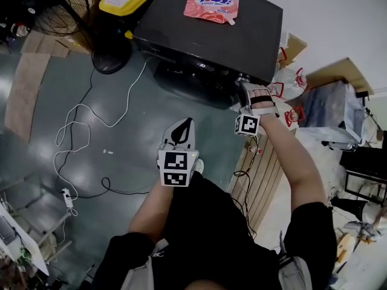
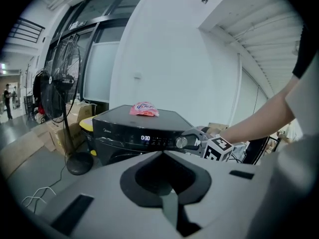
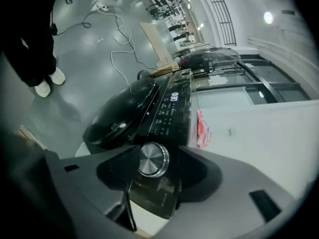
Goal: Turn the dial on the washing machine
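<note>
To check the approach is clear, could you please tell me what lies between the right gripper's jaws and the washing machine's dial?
Nothing: the right gripper view shows the dial bare between the open jaws of the right gripper.

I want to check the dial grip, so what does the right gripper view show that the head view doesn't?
Only the right gripper view shows the silver dial, sitting between the parted jaws of the right gripper. Only the head view shows the left gripper, held back from the machine. Both show the black washing machine and the pink pouch on its top.
</note>
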Tool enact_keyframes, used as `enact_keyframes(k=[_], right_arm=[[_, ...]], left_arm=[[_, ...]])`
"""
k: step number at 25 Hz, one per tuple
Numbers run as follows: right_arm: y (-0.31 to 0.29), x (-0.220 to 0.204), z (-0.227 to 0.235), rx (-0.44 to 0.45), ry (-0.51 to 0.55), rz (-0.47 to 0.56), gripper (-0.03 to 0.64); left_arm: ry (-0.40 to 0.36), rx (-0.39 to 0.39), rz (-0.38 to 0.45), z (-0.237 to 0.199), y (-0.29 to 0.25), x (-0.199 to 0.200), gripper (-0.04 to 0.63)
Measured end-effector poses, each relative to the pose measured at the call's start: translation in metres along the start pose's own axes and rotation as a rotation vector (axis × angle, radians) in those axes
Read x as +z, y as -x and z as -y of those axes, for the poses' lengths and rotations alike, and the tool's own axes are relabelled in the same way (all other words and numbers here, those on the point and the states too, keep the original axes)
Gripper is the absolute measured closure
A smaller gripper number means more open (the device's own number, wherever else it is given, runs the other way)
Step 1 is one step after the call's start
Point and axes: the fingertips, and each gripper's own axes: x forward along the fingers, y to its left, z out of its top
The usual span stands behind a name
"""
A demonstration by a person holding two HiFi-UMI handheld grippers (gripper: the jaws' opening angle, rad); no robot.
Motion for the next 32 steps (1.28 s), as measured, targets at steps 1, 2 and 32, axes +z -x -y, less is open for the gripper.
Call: enact_keyframes(k=[1, 2, 32], right_arm=[[-0.005, -0.001, -0.004, 0.002, 0.016, -0.012, 0.38], [-0.009, -0.002, -0.007, -0.001, 0.031, -0.021, 0.38], [-0.035, -0.019, -0.012, -0.213, -0.184, -0.161, 0.341]], left_arm=[[0.0, 0.005, -0.005, -0.002, -0.001, -0.003, 0.586], [-0.002, 0.01, -0.008, -0.004, -0.001, -0.005, 0.586], [-0.019, 0.05, -0.024, -0.016, -0.004, -0.001, 0.586]])
